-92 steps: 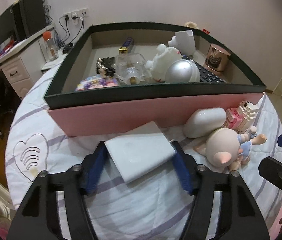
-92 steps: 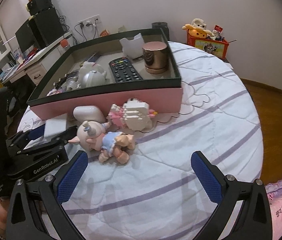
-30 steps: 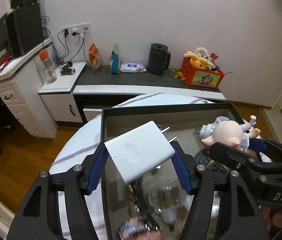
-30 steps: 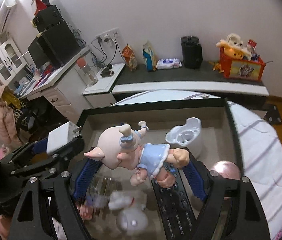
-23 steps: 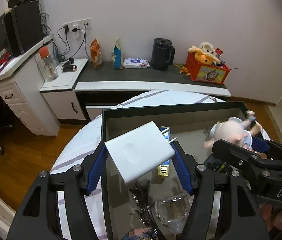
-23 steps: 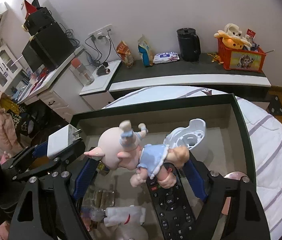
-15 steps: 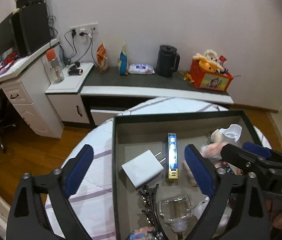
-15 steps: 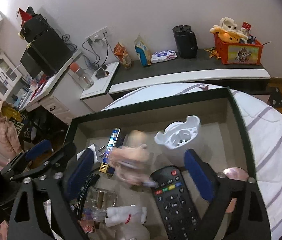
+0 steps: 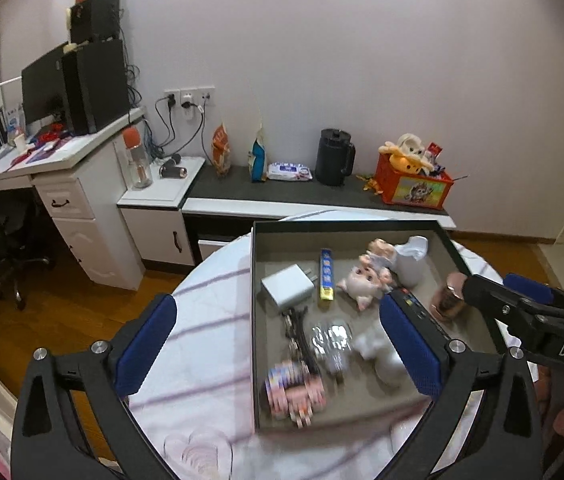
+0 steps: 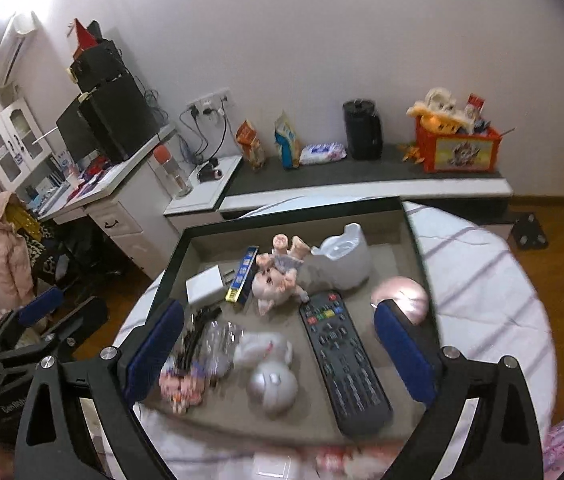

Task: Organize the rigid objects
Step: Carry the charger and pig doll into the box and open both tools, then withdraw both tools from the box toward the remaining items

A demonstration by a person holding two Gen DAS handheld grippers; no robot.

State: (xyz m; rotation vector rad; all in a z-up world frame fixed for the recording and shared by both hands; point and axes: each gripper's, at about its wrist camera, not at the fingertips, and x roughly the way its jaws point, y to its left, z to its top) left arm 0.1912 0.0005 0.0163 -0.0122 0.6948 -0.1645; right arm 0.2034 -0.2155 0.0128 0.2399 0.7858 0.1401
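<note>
Now the round bed (image 9: 209, 300), under a white cover with purple stripes, takes up the near middle of both views. On it sits the box (image 9: 346, 226), a shallow rectangular tray with a dark green rim (image 10: 294, 212) and a grey-brown floor. Both tools are above its near edge. The left gripper (image 9: 277, 344) has its blue-padded fingers spread wide with nothing between them; the right gripper (image 10: 282, 354) is likewise spread wide and empty, its black frame also showing at the right edge of the left wrist view (image 9: 530, 312).

Inside the box, the black remote control (image 10: 342, 360) lies lengthwise at the right of centre. Beyond it a white potty-shaped toy (image 10: 342, 258) sits near the far wall, and a rose-gold cup (image 10: 402, 296) sits by the right wall. The pig doll (image 10: 277, 276) in a blue dress lies on its side in the far middle, touching the potty toy and just beside the remote's far end. The white charger (image 9: 288, 290) lies flat at the far left, prongs pointing right, just beside a blue and yellow bar (image 9: 326, 276). Nearer lie a silver round toy (image 10: 271, 388), a white figurine (image 10: 261, 350), a clear bottle (image 9: 330, 338), dark clips (image 9: 296, 326) and a blurred pink block toy (image 9: 294, 394).
</note>
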